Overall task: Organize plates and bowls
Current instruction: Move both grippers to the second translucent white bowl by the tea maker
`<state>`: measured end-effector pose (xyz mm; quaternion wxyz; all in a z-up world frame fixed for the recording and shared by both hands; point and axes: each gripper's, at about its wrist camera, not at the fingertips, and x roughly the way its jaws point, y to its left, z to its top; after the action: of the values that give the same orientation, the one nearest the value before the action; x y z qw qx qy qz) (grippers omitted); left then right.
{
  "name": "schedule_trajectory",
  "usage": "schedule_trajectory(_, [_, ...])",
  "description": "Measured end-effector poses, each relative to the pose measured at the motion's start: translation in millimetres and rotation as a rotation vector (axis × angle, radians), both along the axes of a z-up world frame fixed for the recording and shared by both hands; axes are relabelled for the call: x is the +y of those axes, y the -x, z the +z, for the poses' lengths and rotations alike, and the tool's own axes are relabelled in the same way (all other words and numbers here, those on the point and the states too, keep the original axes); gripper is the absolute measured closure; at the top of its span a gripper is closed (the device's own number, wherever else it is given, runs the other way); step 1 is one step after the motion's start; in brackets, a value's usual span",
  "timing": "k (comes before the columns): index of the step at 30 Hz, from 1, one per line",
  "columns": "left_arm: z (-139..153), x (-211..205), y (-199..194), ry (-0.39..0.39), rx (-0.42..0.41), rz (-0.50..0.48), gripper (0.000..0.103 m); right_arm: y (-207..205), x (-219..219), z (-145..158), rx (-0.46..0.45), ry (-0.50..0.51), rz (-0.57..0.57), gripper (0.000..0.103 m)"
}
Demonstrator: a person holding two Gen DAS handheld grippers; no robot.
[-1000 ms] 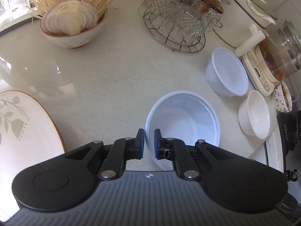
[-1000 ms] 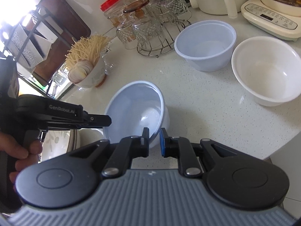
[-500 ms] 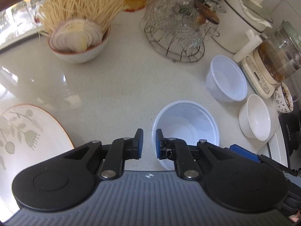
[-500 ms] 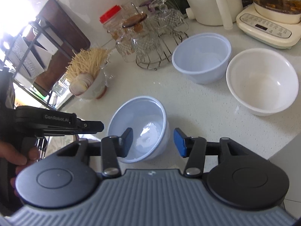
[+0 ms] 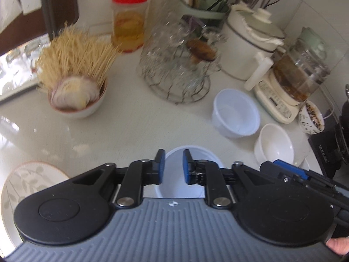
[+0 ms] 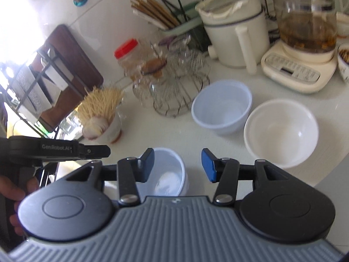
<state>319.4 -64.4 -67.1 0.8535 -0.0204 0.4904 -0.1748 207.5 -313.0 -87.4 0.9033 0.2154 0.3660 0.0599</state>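
Observation:
A pale blue plastic bowl (image 5: 174, 181) stands on the counter right under both grippers; it also shows in the right wrist view (image 6: 168, 174). My left gripper (image 5: 172, 167) hangs above it, jaws a small gap apart and holding nothing. My right gripper (image 6: 177, 167) is open wide above the same bowl and empty. A second pale blue bowl (image 5: 235, 115) (image 6: 222, 111) and a white bowl (image 5: 273, 146) (image 6: 281, 131) stand further right. A patterned plate (image 5: 28, 183) lies at the left.
A bowl of noodles and sliced onion (image 5: 76, 93), a wire rack of glasses (image 5: 176, 69), a red-lidded jar (image 5: 128, 21), a white cooker (image 6: 235, 28), a glass kettle on its base (image 6: 303, 43) and a small patterned cup (image 5: 310, 120) crowd the back and right.
My right gripper opened and let go of the pale blue bowl, which now rests flat on the counter. Both grippers drew back and up, and my left jaws parted a little.

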Motion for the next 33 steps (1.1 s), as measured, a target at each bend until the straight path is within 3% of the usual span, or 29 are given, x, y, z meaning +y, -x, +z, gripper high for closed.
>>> schedule_trajectory(7, [18.0, -12.4, 2.1, 0.004, -0.053, -0.054, 0.059, 6.3, -1.6, 25.3, -0.051, 0.044, -0.046, 0.052])
schedule_trajectory(15, [53.4, -30.1, 1.7, 0.065, -0.135, -0.150, 0.051, 17.4, -2.3, 49.7, -0.090, 0.106, -0.117, 0.052])
schedule_trajectory(22, [73.0, -36.9, 9.5, 0.098, -0.169, -0.231, 0.049, 26.5, 1.1, 63.9, -0.094, 0.133, -0.183, 0.052])
schedule_trajectory(33, [76.7, -23.0, 16.7, 0.121, -0.194, -0.330, 0.048, 44.9, 21.8, 70.7, -0.078, 0.152, -0.294, 0.052])
